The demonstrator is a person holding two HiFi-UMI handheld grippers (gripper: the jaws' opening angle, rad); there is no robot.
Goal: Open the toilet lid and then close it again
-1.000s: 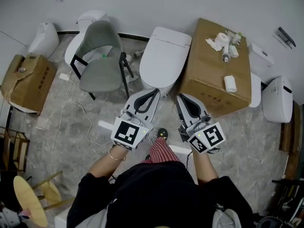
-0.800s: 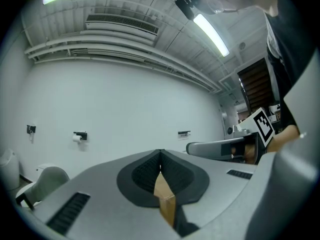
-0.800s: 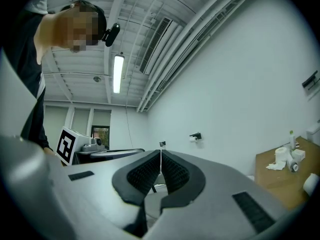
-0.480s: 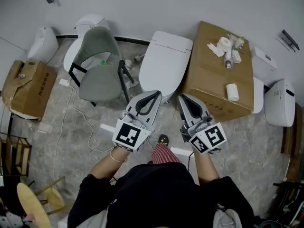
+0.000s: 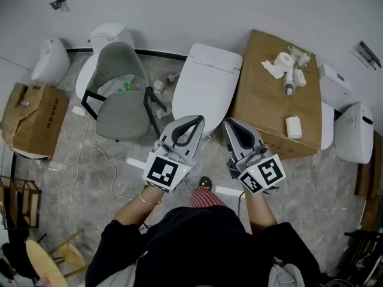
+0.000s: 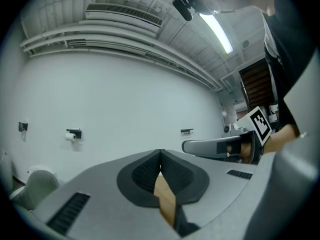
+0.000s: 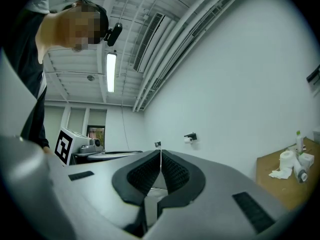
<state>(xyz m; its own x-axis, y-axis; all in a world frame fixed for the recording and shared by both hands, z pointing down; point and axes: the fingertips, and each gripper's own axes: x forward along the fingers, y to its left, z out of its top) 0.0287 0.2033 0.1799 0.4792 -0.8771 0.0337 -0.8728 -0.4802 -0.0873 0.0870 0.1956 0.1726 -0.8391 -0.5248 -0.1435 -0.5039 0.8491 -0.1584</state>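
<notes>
The white ceramic toilet (image 5: 206,79) sits against the wall straight ahead of the person. Its smooth white lid (image 5: 203,94) is down flat over the bowl, fully closed. Both grippers hang right at the toilet's near edge.

The left gripper (image 5: 196,118) has its tip over the front rim in the head view. From that high angle I honestly can't say if it's touching or just floating above it. Its fingers (image 6: 142,176) are pressed together at the tips with nothing caught between them.

The right gripper (image 5: 230,123) is just beside the left one, lined up with the gap between the toilet and the big brown cardboard box (image 5: 263,112). Its fingers (image 7: 175,174) are shut tip to tip as well, and also empty.

On top of that box there's a loose roll of white toilet paper (image 5: 282,58), and another white roll (image 5: 292,126) lies closer to the near edge. Left of the toilet is a grey padded chair with black legs (image 5: 122,97), with a second white toilet (image 5: 108,34) tucked behind it. A smaller opened cardboard carton (image 5: 33,115) sits at the far left on the grey marbled floor (image 5: 90,178). Both gripper views mostly point up at the plain white wall (image 6: 125,99).
</notes>
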